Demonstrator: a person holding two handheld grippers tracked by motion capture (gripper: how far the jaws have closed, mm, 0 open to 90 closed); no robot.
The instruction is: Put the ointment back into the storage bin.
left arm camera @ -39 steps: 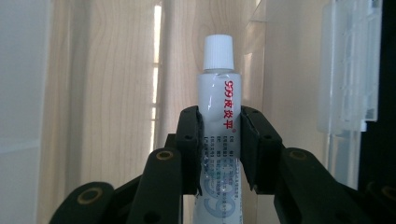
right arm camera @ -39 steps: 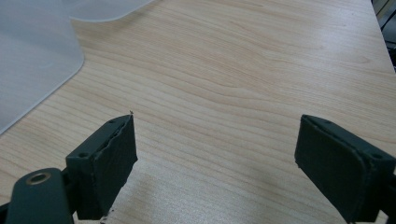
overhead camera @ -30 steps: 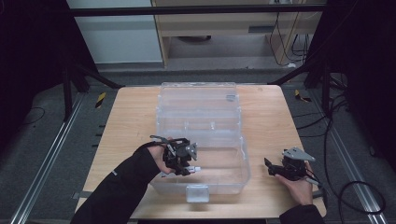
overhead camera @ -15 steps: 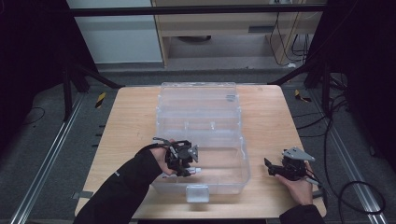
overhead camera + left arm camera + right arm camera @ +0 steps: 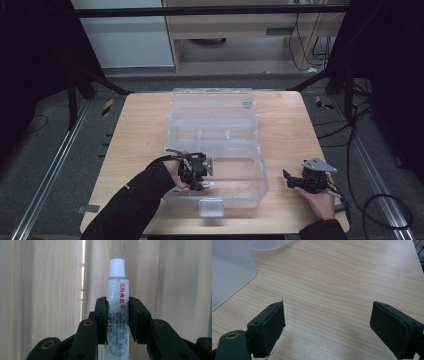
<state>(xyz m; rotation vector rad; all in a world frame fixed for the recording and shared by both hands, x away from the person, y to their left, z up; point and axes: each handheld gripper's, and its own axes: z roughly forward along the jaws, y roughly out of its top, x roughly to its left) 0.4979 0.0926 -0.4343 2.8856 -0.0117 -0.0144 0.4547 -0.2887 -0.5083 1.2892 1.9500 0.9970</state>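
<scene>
A clear plastic box (image 5: 245, 192) stands open on the wooden table (image 5: 140, 130), its lid (image 5: 210, 105) laid back on the far side. My left gripper (image 5: 199, 172) hovers over the left part of the box's base, shut on a small translucent tube (image 5: 209, 184). In the left gripper view the tube (image 5: 117, 287), with a white cap and red print, stands upright between the pads of the left gripper (image 5: 117, 312). My right gripper (image 5: 292, 181) rests on the table to the right of the box, open and empty. The right gripper (image 5: 328, 317) has bare wood between its jaws.
The box's rounded corner (image 5: 229, 267) lies to the upper left in the right gripper view. A white latch (image 5: 211, 206) sits on the box's near wall. Cables (image 5: 370, 200) trail off the table's right edge. Dark metal frame legs (image 5: 75, 95) flank the table.
The left gripper with the tube has shifted only slightly over the box. The right gripper has kept still.
</scene>
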